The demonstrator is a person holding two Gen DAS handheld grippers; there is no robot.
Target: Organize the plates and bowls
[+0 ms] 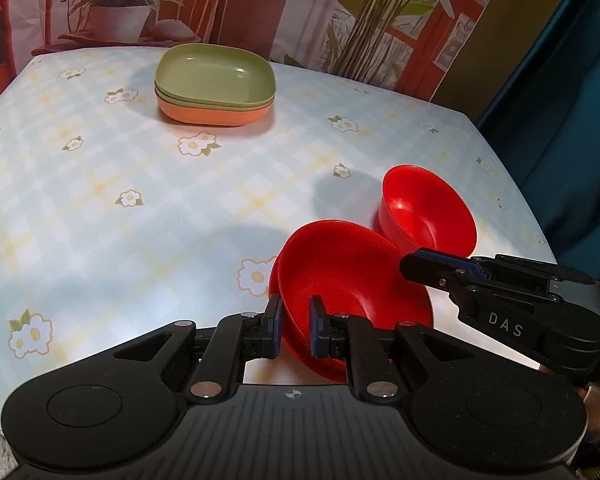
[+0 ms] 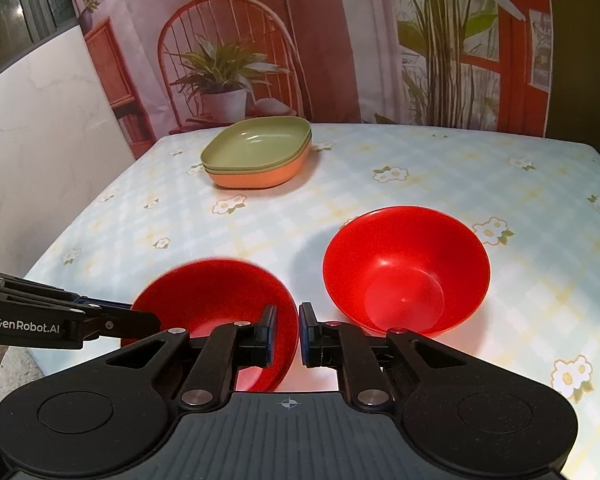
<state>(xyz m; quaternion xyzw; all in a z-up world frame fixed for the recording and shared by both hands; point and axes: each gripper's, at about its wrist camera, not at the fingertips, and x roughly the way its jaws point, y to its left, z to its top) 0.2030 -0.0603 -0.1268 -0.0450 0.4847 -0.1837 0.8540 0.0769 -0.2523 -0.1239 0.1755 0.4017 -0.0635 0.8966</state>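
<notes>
A red bowl [image 1: 340, 276] sits near the table's front edge. My left gripper [image 1: 295, 330] is shut on its left rim, one finger inside and one outside. My right gripper [image 2: 287, 334] is shut on the same bowl's [image 2: 215, 292] right rim, and it shows in the left wrist view [image 1: 440, 272]. The left gripper shows at the left of the right wrist view [image 2: 131, 322]. A second red bowl [image 2: 406, 270] stands free just to the right; it also shows in the left wrist view [image 1: 428, 210]. A stack of two green plates on an orange one [image 1: 215, 84] [image 2: 257, 152] sits far back.
The table [image 1: 119, 168] has a pale checked cloth with flowers. A printed backdrop of plants and a chair hangs behind it. A dark blue curtain [image 1: 572, 100] is to the right and a white wall [image 2: 31, 128] to the left.
</notes>
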